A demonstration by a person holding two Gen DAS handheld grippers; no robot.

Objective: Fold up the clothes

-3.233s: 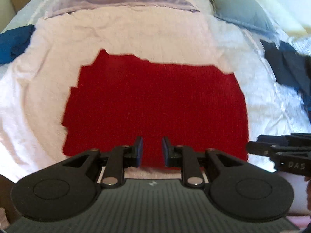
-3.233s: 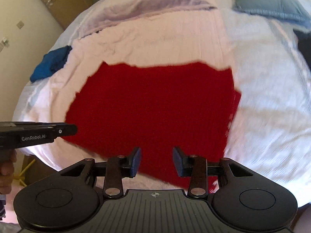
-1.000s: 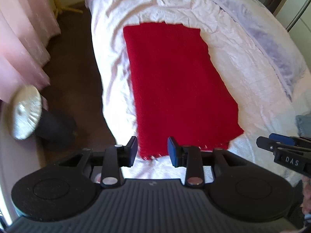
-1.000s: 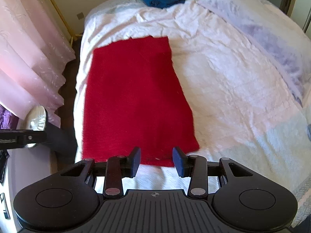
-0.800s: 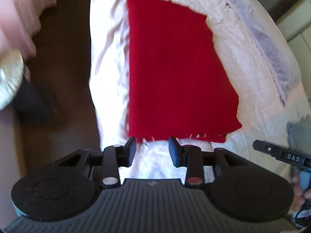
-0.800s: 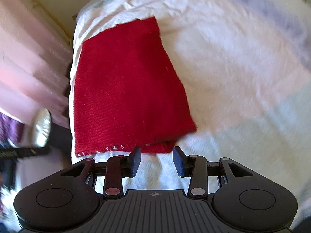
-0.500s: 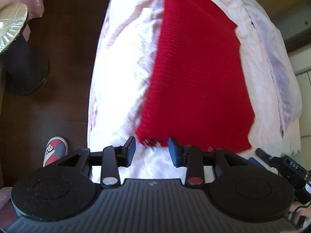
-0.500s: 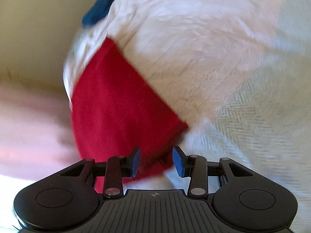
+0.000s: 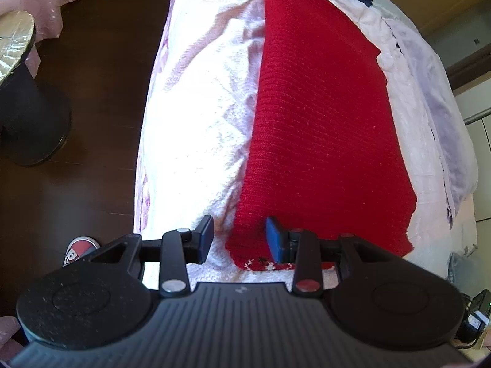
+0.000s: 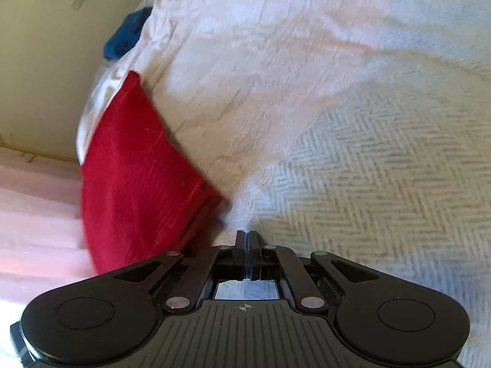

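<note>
red knit garment (image 9: pixel 322 116), white flecked pattern along its near hem | bedspread (image 9: pixel 196 116) pale pink-white, faint lilac print at its edge | blanket (image 10: pixel 383 184) white with grey-blue herringbone weave | folded cloth (image 10: pixel 125 38) deep blue | floor (image 9: pixel 101 98) dark brown | shoe (image 9: pixel 78 250) red and white | curtain (image 10: pixel 33 214) pink | gripper pads (image 9: pixel 276 239) blue

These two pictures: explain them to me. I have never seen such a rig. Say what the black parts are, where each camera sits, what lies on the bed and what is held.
A person carries a hand-held gripper in each hand, each with a camera looking along its two fingers. The left view shows the left hand-held gripper, jaws open around a corner of the red knit, not pressing it. The right view shows the right hand-held gripper, jaws shut and empty, over the bedspread. The knit lies flat on the bed; a blue garment lies at the far end.
</note>
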